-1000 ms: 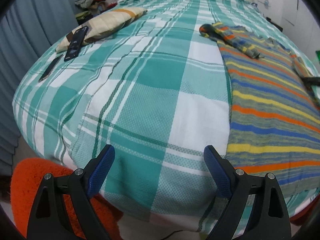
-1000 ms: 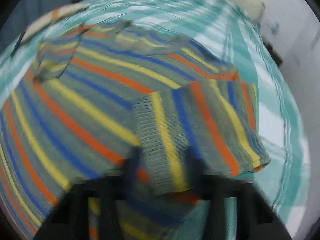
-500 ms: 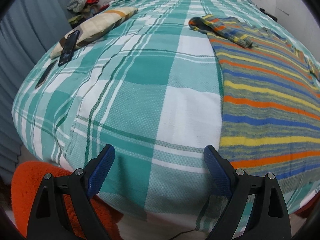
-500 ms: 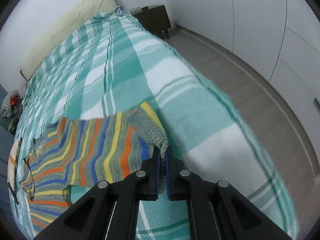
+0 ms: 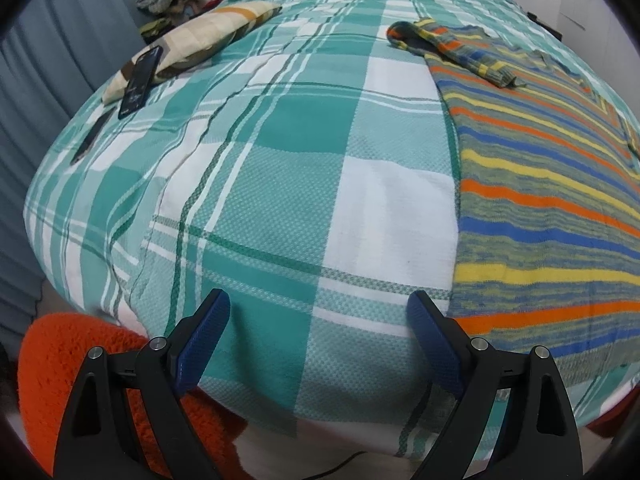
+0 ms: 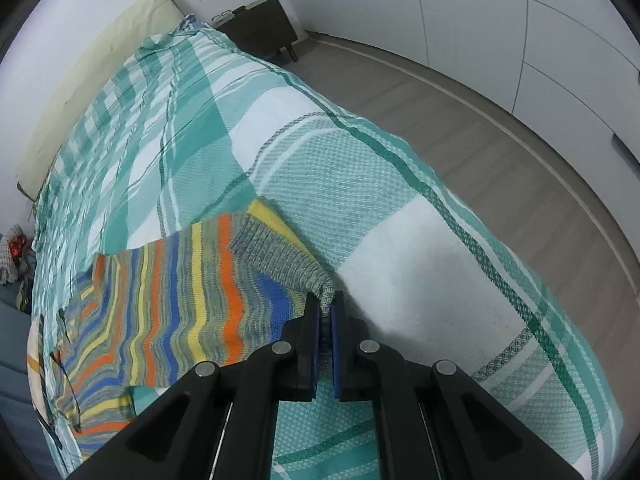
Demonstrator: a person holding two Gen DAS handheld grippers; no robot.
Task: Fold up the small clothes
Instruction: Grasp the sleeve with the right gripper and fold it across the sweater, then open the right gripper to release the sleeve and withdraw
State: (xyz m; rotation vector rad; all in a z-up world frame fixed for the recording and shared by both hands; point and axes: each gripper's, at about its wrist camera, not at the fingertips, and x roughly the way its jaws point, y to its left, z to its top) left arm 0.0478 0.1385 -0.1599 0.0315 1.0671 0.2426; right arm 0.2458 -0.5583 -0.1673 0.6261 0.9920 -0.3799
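Note:
A striped knit sweater (image 5: 552, 204) in orange, blue, yellow and grey lies flat on the right side of the bed, one sleeve (image 5: 456, 46) folded across its far end. My left gripper (image 5: 318, 312) is open and empty above the bed's near edge, left of the sweater. My right gripper (image 6: 326, 304) is shut on the grey ribbed cuff (image 6: 326, 290) of the other sleeve (image 6: 192, 292), holding it out above the bed.
The bed has a green and white plaid cover (image 5: 280, 184). A pillow (image 5: 200, 40), a dark phone (image 5: 140, 78) and a pen (image 5: 90, 140) lie at the far left. An orange rug (image 5: 60, 368) is below left. A nightstand (image 6: 260, 28) and wood floor (image 6: 500, 160) are right of the bed.
My right gripper has swung out to the right with the sleeve cuff, pulling the sleeve off the sweater's body. My left gripper has drifted slightly, still open.

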